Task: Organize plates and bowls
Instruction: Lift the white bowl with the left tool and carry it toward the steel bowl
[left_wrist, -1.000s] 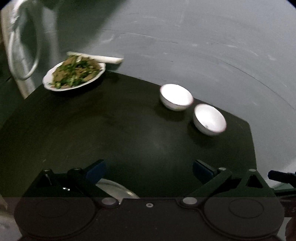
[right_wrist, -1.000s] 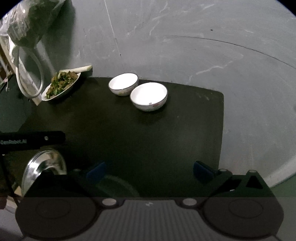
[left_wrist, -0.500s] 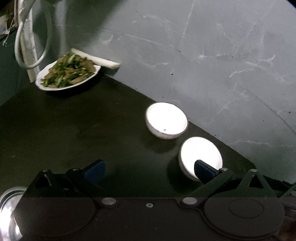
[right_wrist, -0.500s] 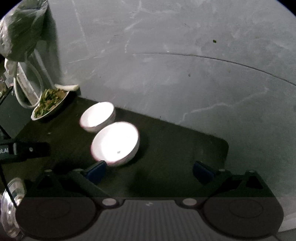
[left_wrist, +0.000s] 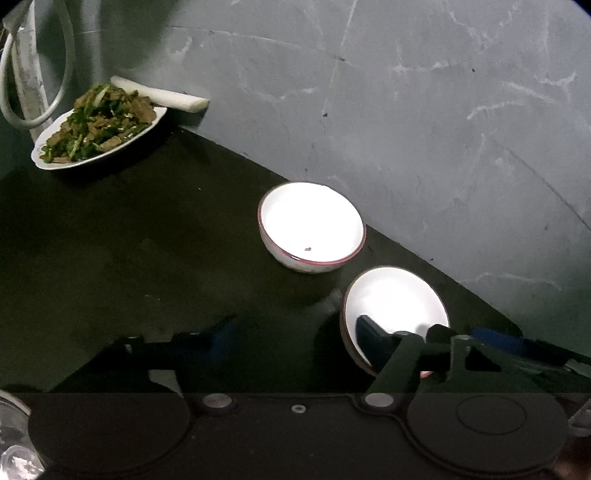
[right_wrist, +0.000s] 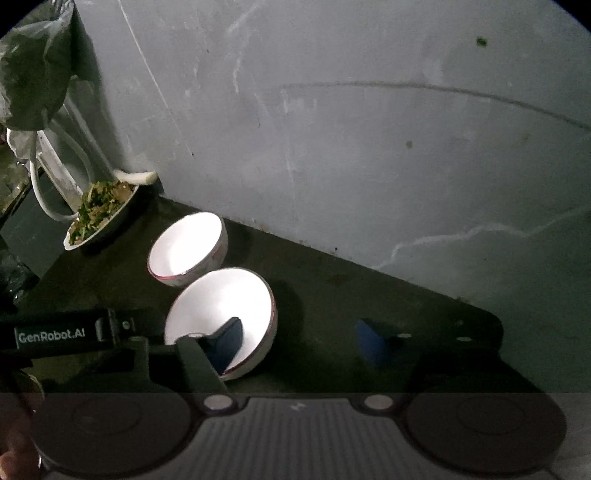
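Bowls first: two white ones sit side by side on the dark table, right along its far edge by the grey wall. The near bowl is the one in play, and both tools are closing on it. The right gripper has its fingers spread wide, its left finger hanging over the bowl's inside while the other stands well out over bare table; nothing is gripped. The left gripper is just as wide open and empty, one finger over that same bowl's rim. The far bowl sits just beside it, the two nearly touching. Off in the corner, a plate of greens rests near a white stick of something.

Trouble ahead, likely: two tools crowding one bowl could clash, a pinch on a glossy rim may slip, and any shove could knock the near bowl into its neighbour or toward the table edge.
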